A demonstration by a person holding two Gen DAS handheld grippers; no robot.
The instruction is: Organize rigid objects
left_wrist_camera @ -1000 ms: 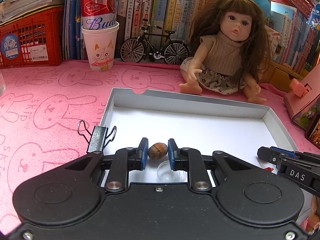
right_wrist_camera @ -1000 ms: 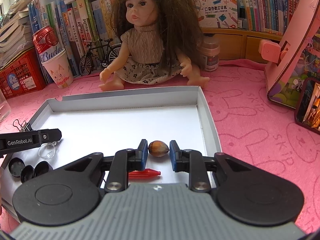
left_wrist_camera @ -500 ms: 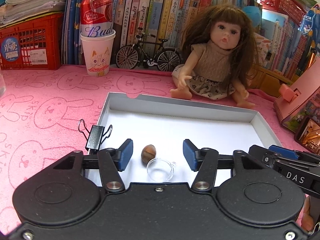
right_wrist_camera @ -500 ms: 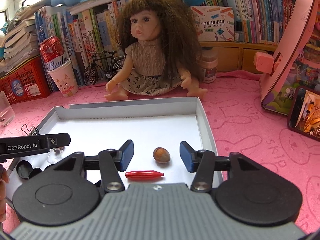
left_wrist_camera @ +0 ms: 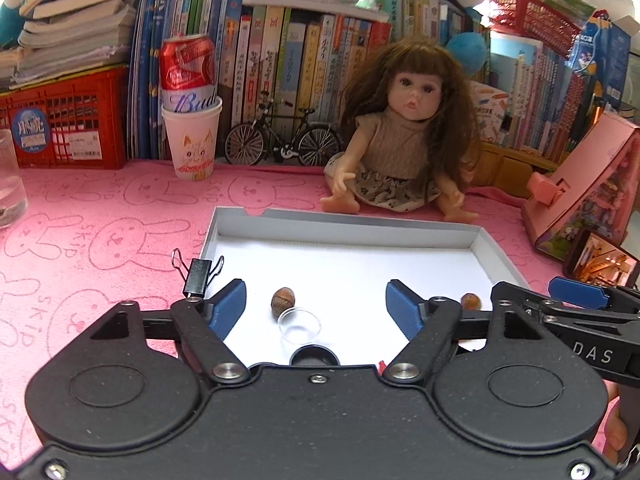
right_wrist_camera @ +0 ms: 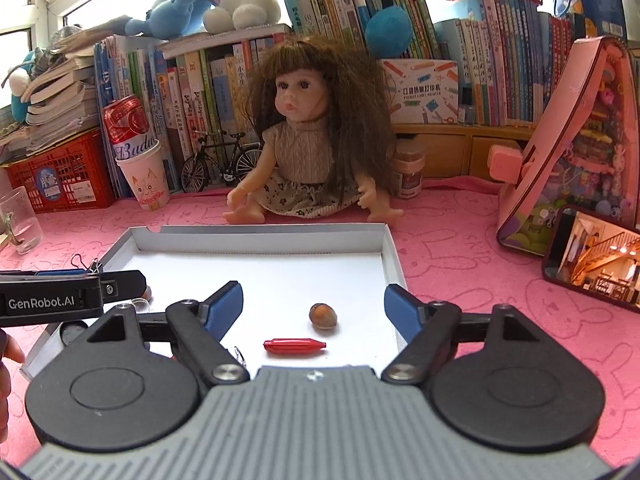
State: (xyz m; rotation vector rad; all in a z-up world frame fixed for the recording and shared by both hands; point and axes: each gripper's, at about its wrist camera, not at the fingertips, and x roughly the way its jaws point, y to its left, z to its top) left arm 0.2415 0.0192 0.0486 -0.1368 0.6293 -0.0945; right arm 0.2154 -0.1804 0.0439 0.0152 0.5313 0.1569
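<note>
Both grippers over the white tray (left_wrist_camera: pixel 500 258), jaws opening w/ nothing clamped. Left gripper (left_wrist_camera: pixel 316 304) has a hazelnut (left_wrist_camera: pixel 283 301) on the tray floor below, right gripper (right_wrist_camera: pixel 313 307) same w/ another hazelnut (right_wrist_camera: pixel 322 315), red capsule (right_wrist_camera: pixel 294 346) just beside.

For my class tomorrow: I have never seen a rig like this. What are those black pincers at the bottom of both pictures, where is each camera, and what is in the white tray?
A person holds a two-finger gripper in each hand; there is no robot arm. Each picture comes from a camera on one gripper, looking forward along its blue-padded fingers. The left gripper and right gripper are both opening and hold nothing. In the white tray on the pink cloth lie a hazelnut beside a clear round lid, a second hazelnut and a red capsule-shaped piece. A black binder clip sits at the tray's left edge. A doll sits behind.
</note>
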